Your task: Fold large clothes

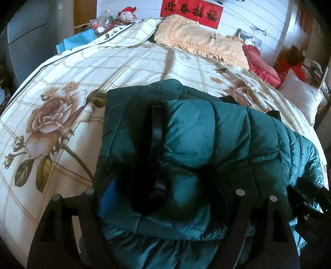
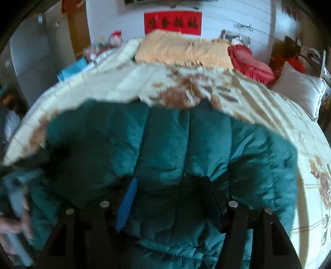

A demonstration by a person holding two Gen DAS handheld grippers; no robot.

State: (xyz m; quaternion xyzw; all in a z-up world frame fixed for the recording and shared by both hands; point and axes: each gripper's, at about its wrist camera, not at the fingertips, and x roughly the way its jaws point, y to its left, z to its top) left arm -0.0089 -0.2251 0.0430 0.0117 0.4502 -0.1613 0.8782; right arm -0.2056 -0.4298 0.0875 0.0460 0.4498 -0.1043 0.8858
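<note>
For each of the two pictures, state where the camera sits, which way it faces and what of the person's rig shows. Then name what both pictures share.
Left wrist view: sits on the left gripper, looks along its fingers across the green puffer jacket toward the headboard wall; the right gripper shows at the right edge.
Right wrist view: sits on the right gripper, blurred, faces the same way; the left hand shows at lower left.
Shared: jacket, floral bedspread, cream pillow, red banner.

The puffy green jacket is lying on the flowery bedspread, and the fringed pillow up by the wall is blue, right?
Almost. The puffy green jacket does lie on the flowery bedspread, but the fringed pillow by the wall is pale peach-yellow, not blue. The left wrist view shows it clearly, with a red cushion beside it.
</note>
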